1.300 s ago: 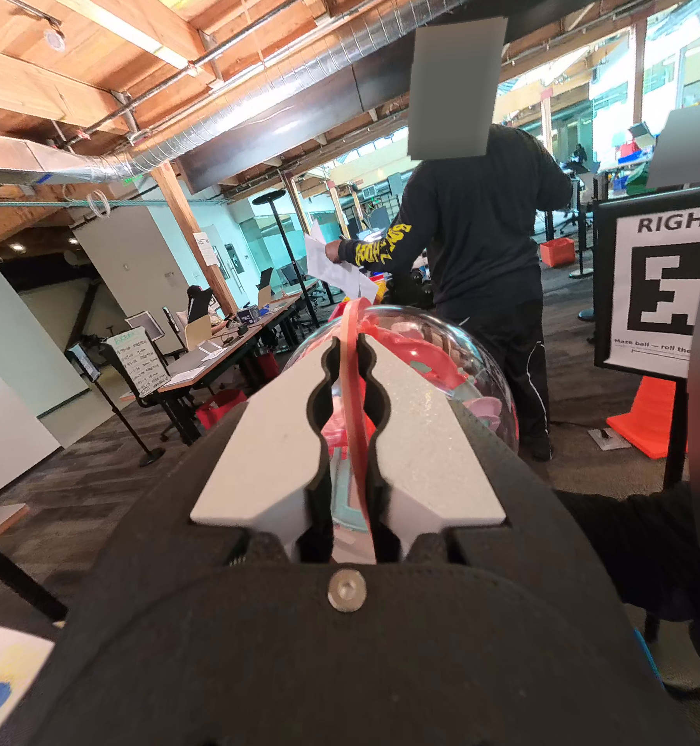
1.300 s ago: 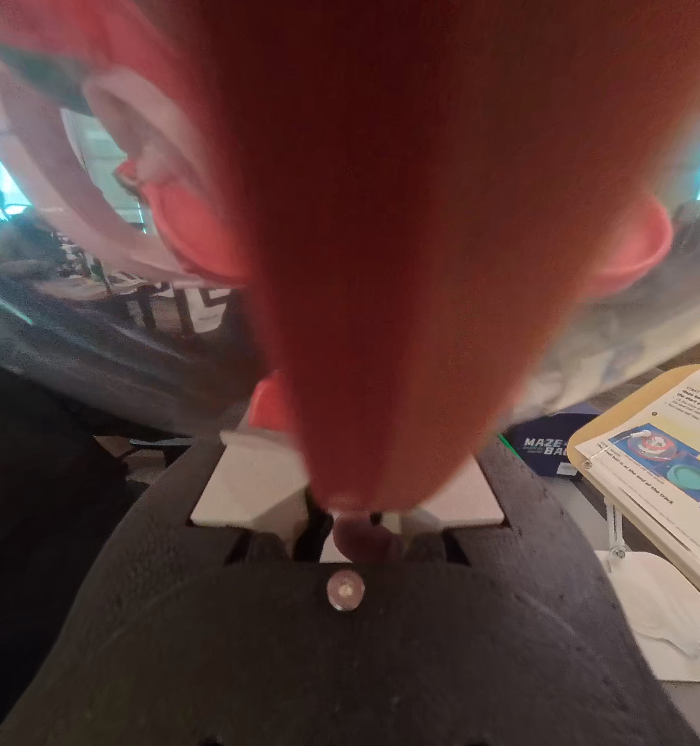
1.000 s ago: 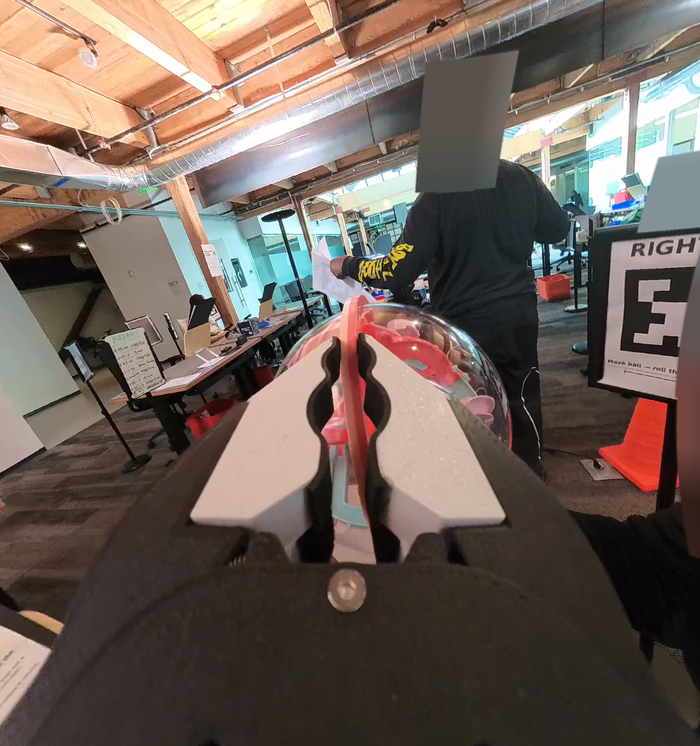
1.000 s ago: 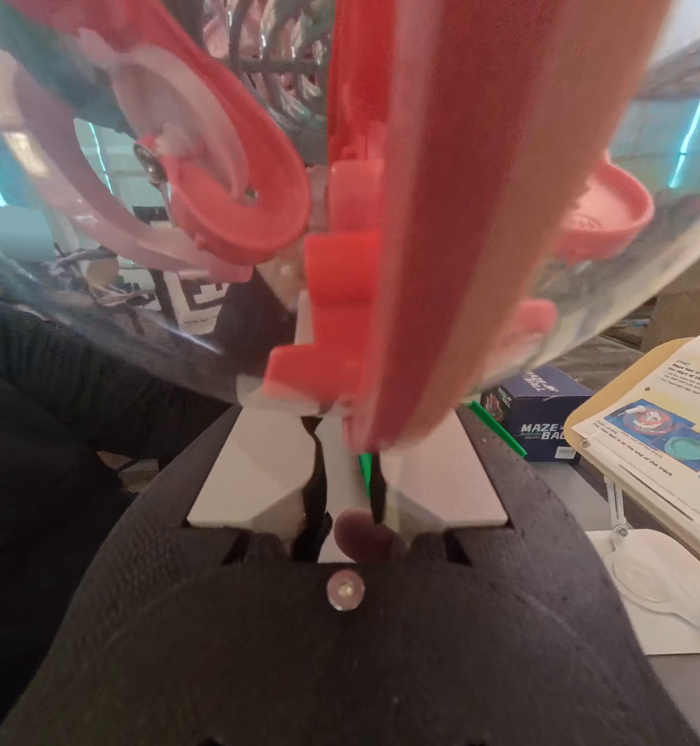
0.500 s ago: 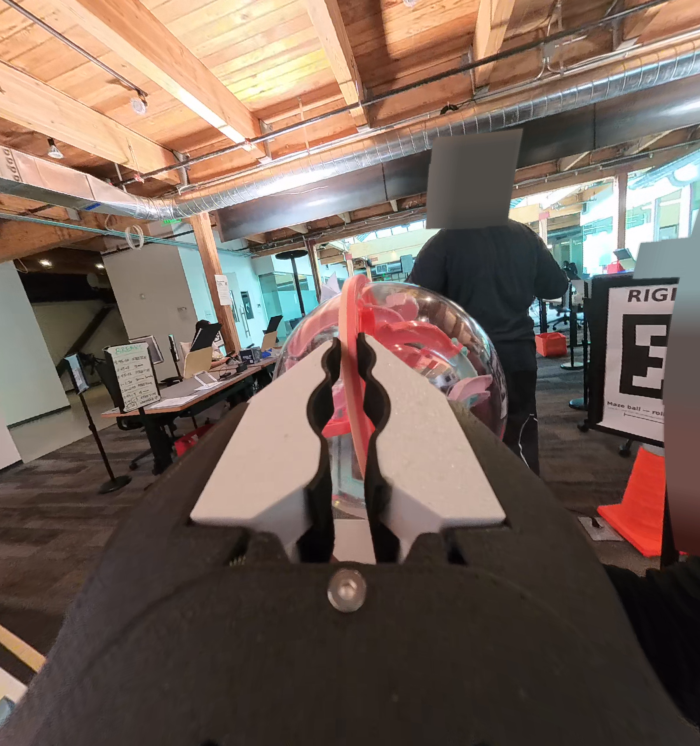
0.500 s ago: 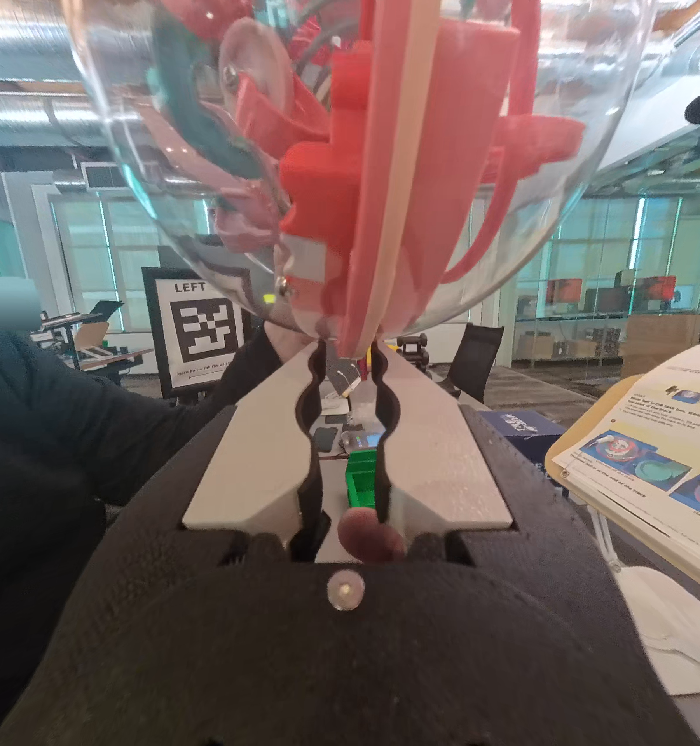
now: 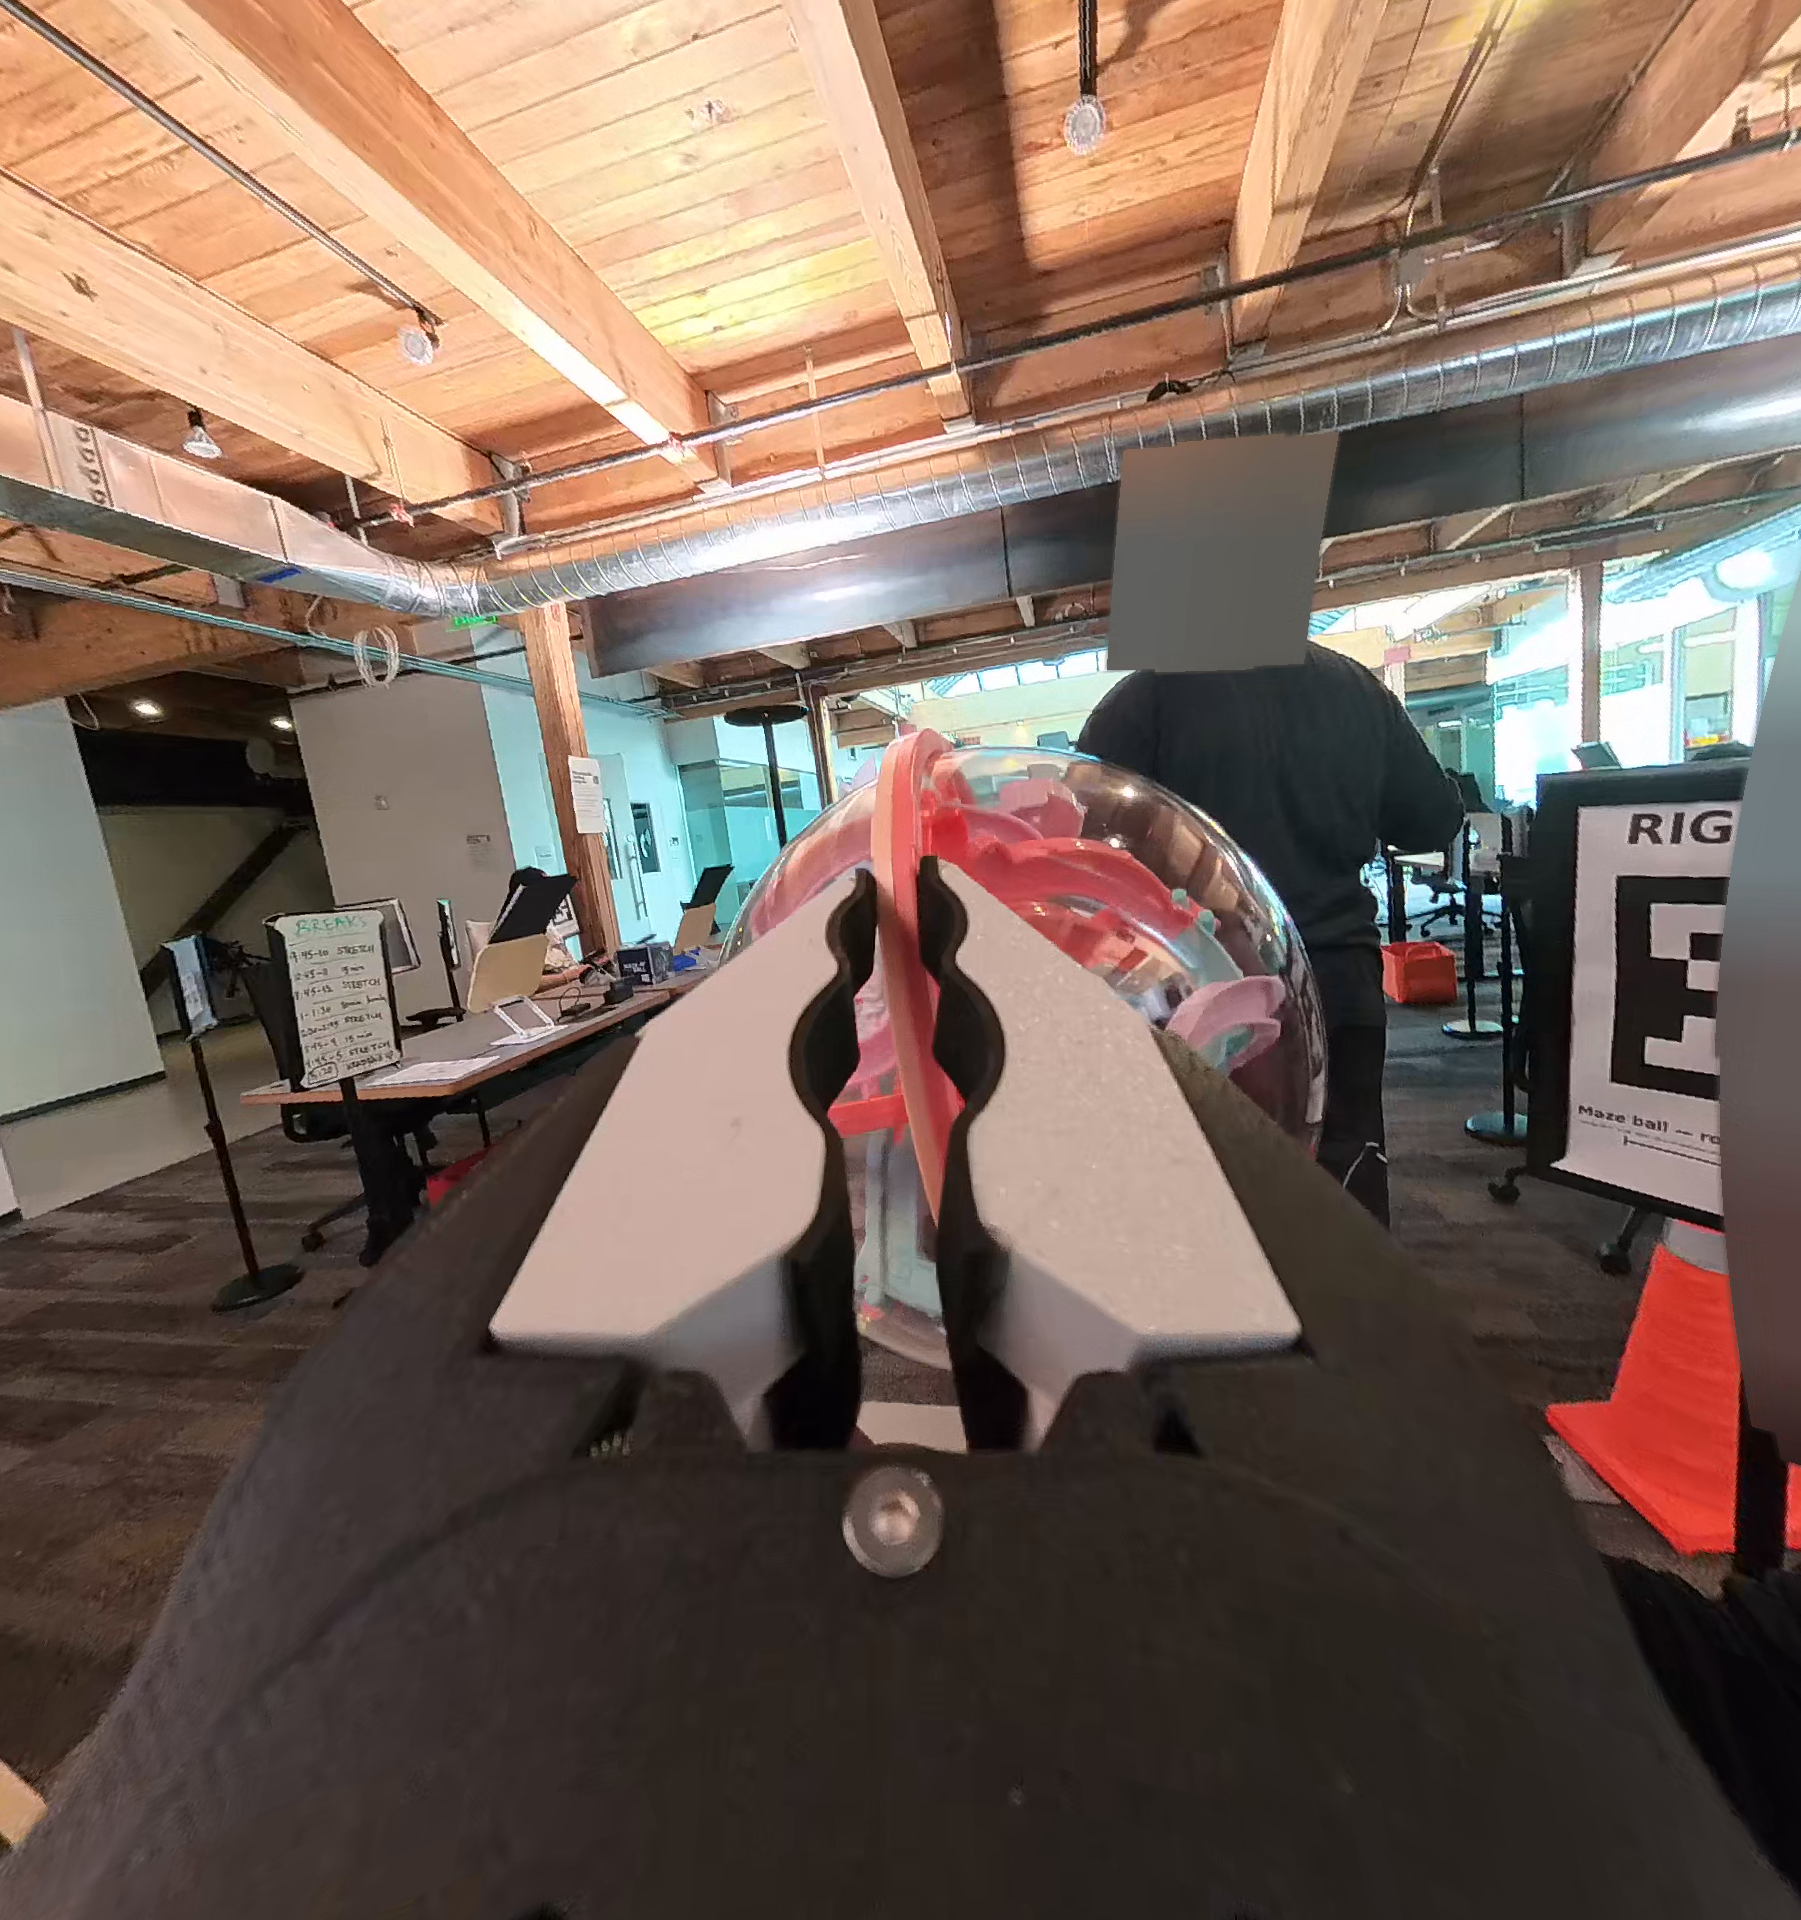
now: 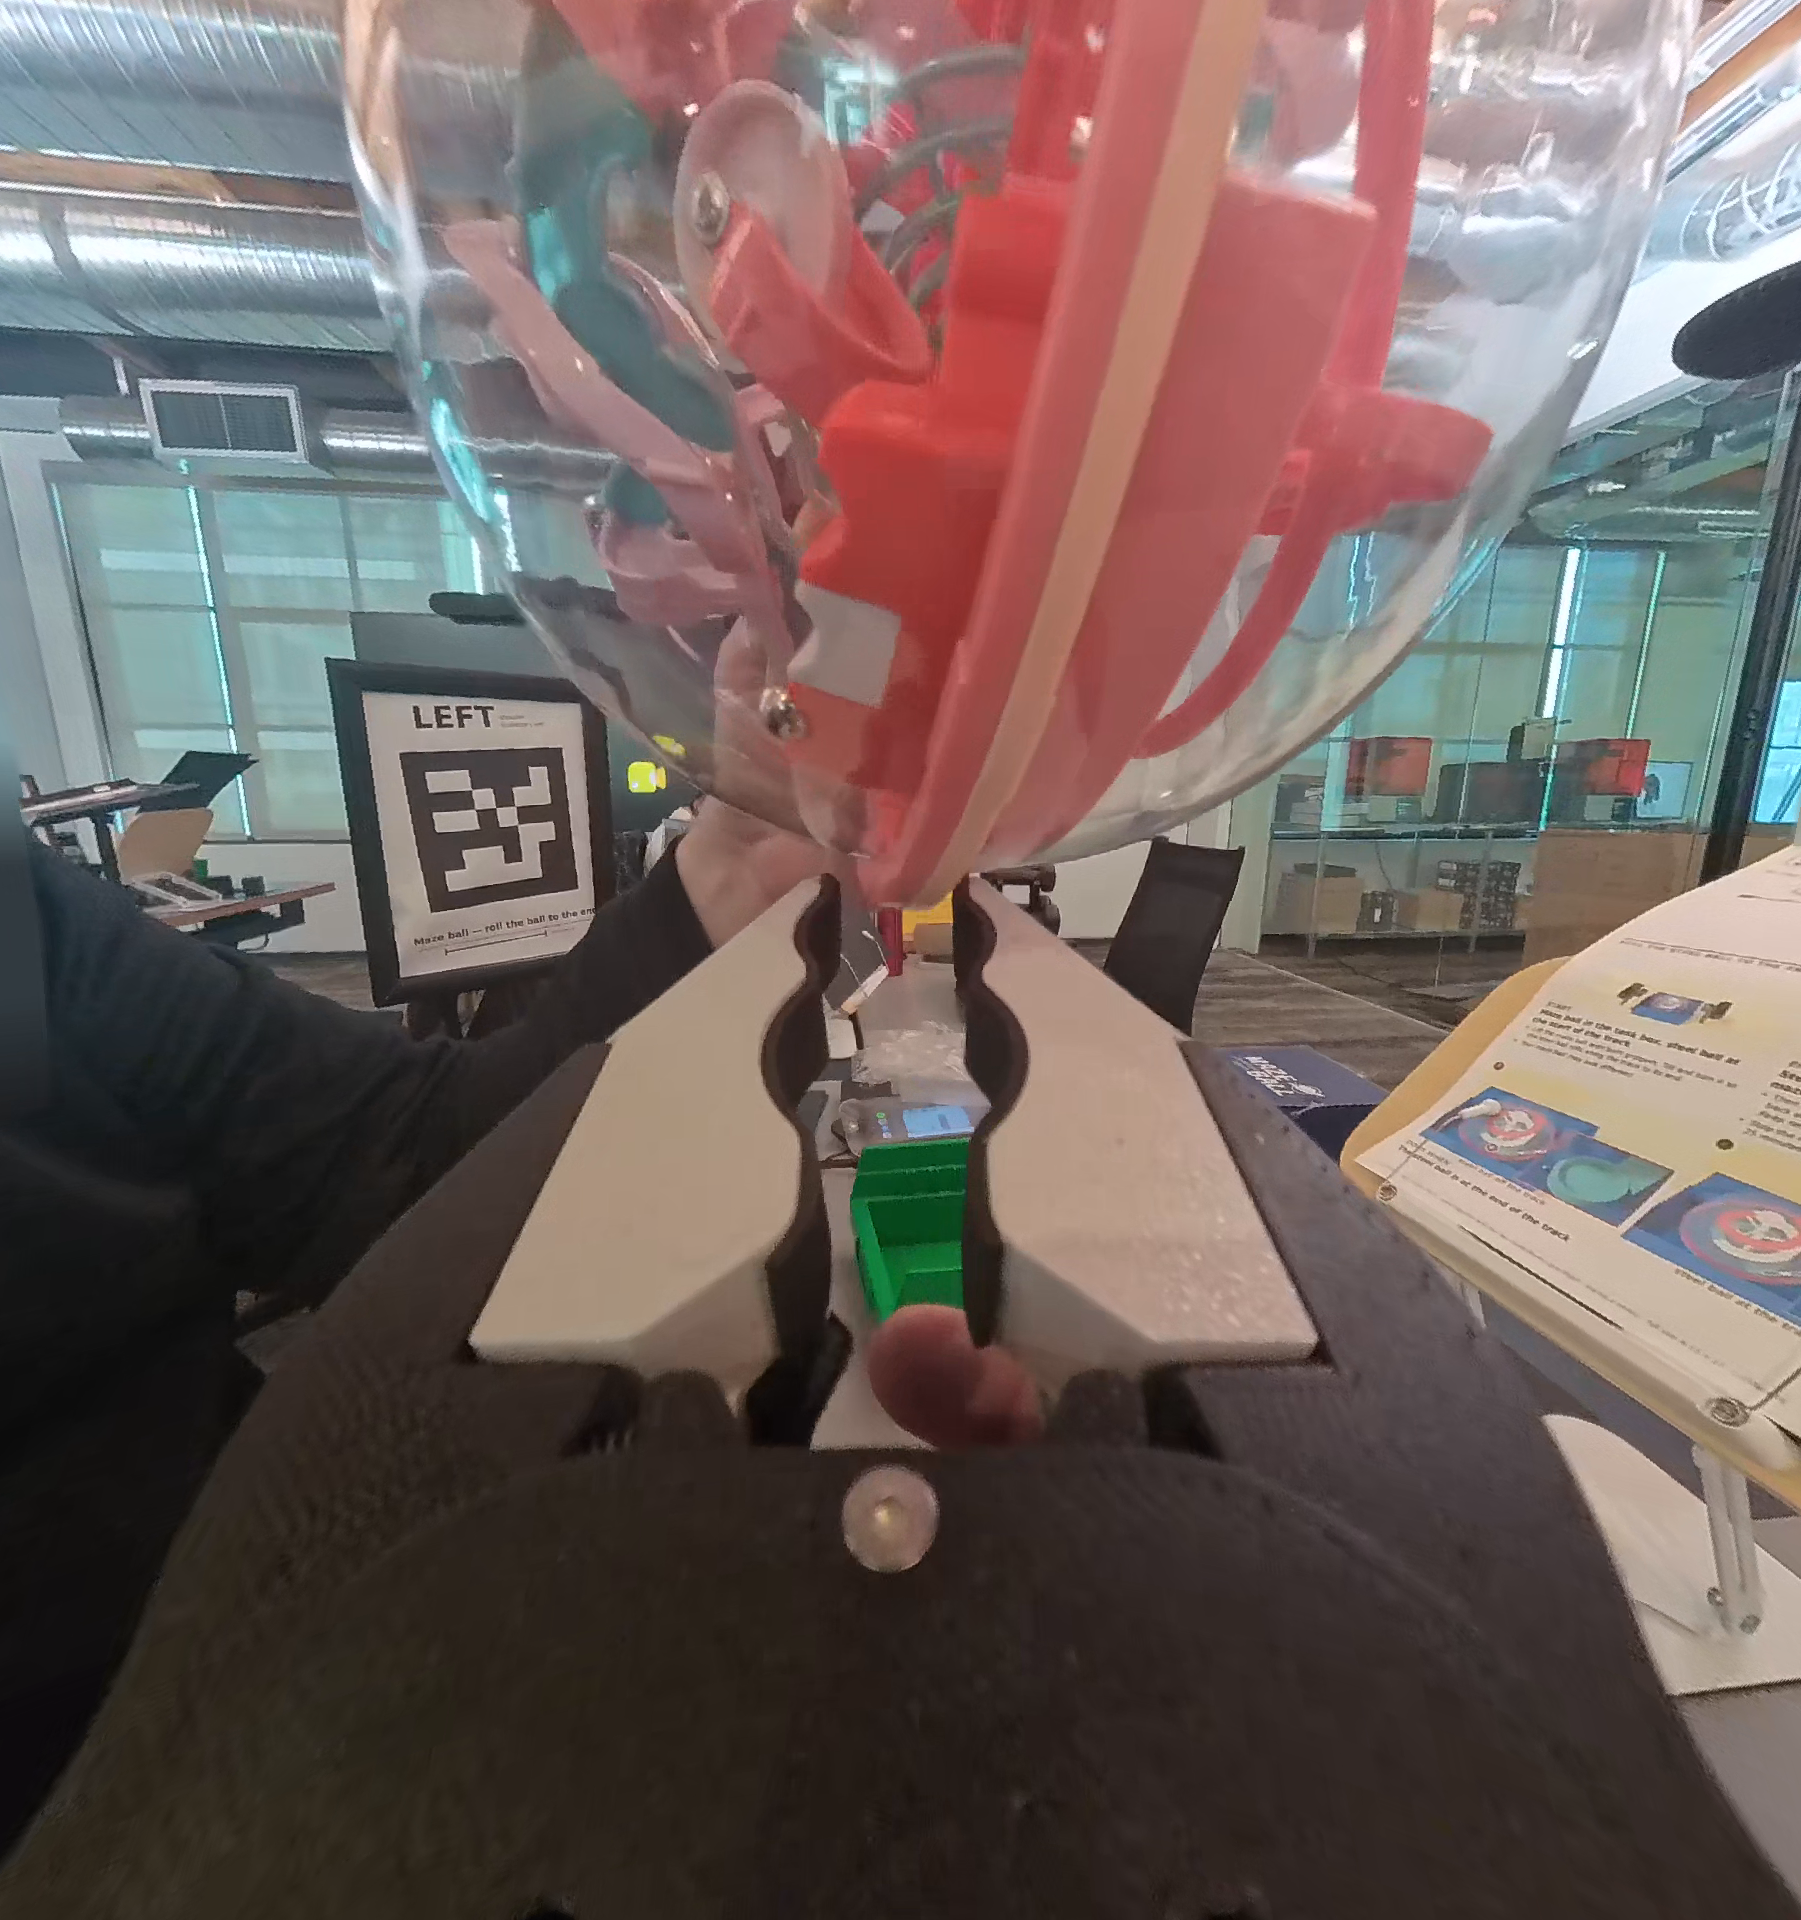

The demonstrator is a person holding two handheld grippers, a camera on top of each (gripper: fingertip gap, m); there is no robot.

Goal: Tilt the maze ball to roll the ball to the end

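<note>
Left wrist view: the maze ball [image 7: 1062, 935] is held up in the air, its red rim [image 7: 901, 935] pinched by the left gripper [image 7: 894, 904], jaws nearly closed. The right gripper [image 8: 891, 899] has its jaws slightly open at the rim's bottom; a firm hold cannot be told. The small steel ball [image 8: 780, 707] sits low, so the tilting step seems underway, and slow, gentle turning is needed next.

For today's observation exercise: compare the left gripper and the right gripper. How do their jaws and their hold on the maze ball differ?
The left gripper has narrow-set jaws clamping the maze ball's red rim deep between its fingers. The right gripper stands wider, the rim only at its fingertips, and contact there is unclear. Left looks across the sphere; right looks up from beneath. Both have white fingers.
</note>
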